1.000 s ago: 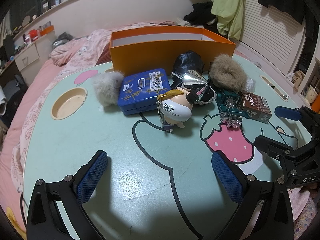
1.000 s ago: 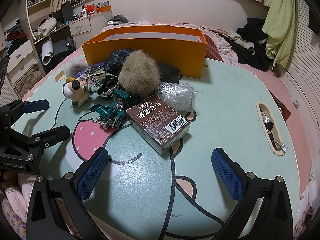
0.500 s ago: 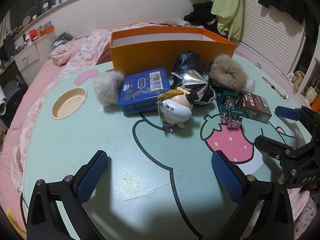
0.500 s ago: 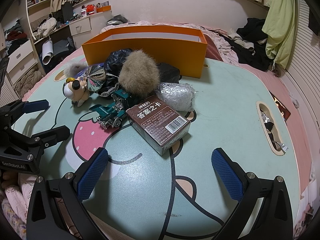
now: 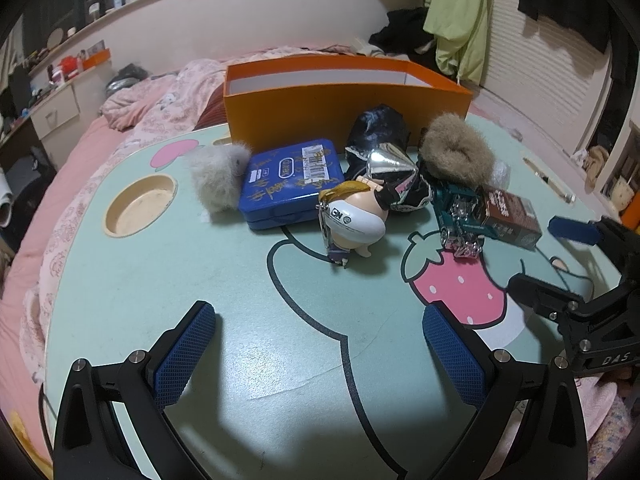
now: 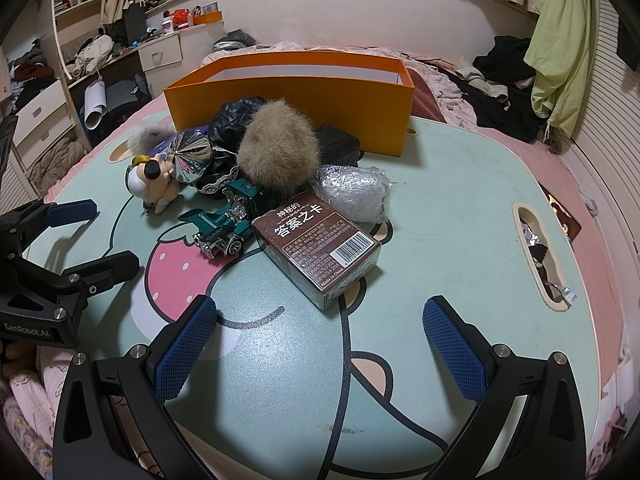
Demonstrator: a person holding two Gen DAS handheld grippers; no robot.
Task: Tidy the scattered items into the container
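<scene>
Left wrist view: the left tool (image 5: 318, 336) is gaping wide, holding nothing, hovering over the tabletop (image 5: 160, 272); scattered items are sitting before the orange container (image 5: 344, 110).

Right wrist view: the right tool (image 6: 318, 334) is spreading wide, empty, near the brown card box (image 6: 320, 246).

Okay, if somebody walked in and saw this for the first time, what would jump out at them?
Probably the bright orange box standing open at the far edge of the mint cartoon table. Right in front of it sits a cluttered heap, with a tan fur pompom on top and a brown card box and green toy car nearest.
</scene>
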